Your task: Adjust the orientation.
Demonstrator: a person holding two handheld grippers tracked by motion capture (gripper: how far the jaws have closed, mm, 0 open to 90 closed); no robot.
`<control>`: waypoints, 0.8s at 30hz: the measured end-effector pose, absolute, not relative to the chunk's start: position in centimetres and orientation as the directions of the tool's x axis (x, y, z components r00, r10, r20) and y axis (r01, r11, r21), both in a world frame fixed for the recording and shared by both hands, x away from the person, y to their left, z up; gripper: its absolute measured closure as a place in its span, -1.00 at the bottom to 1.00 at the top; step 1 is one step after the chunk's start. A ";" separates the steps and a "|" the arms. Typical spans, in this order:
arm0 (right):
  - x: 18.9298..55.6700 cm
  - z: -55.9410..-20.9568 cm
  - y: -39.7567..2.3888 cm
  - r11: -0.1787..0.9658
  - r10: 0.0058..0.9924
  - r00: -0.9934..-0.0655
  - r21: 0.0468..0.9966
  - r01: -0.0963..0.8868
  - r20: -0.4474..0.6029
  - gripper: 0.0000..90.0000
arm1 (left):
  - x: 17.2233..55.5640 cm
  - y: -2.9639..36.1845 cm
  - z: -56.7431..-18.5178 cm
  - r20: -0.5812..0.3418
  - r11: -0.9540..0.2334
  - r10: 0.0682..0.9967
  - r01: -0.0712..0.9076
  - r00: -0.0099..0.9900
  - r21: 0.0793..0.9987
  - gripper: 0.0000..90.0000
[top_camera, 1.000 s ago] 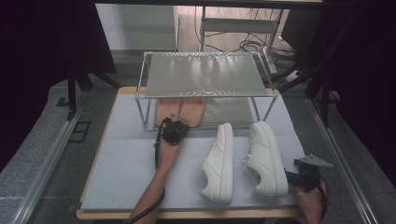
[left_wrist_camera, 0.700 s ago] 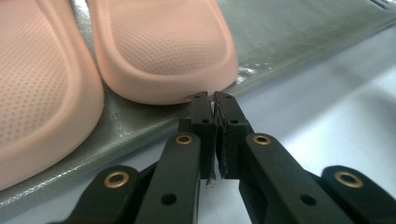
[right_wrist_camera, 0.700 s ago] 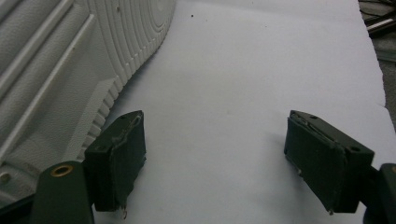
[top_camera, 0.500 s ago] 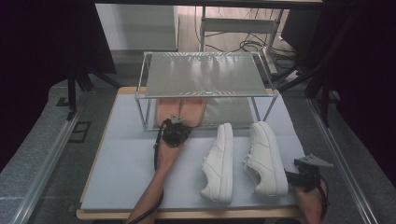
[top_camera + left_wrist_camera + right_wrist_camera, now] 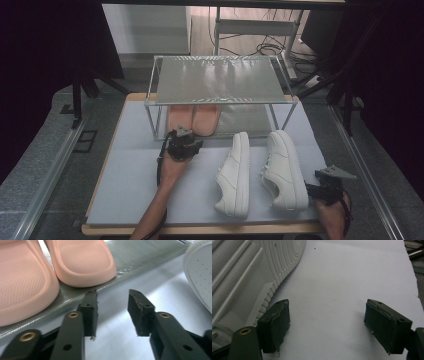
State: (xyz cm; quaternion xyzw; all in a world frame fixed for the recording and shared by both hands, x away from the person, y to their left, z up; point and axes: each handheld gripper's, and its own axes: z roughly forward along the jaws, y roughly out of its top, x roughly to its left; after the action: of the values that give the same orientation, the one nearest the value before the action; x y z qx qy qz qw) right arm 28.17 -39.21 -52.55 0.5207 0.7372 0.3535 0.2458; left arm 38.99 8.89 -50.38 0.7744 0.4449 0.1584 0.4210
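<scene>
Pink slippers [image 5: 194,118] on the lower shelf [image 5: 240,120] of the rack.
I see the pair side by side, toes toward me, upright on the grey shelf; soft perforated uppers, rounded toes [image 5: 85,262] at the shelf's front edge, touching each other.

A lab-like recording setup is showing here: black curtains [image 5: 45,60] are enclosing a padded tabletop [image 5: 130,190], with aluminium rails [image 5: 50,175] flanking it and cables [image 5: 260,49] trailing behind.
</scene>
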 end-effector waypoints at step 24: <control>28.2 -52.5 -39.2 0.208 0.942 -0.336 0.777 0.595 0.005 -0.54 | 34.6 11.7 -47.8 -0.108 -0.295 0.831 0.596 0.546 0.746 -0.70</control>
State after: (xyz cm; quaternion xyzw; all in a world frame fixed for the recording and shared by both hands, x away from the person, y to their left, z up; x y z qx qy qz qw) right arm 28.17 -39.18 -52.55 0.5211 0.7372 0.3529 0.2458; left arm 34.59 11.65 -47.79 0.7903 0.4514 0.1518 0.3855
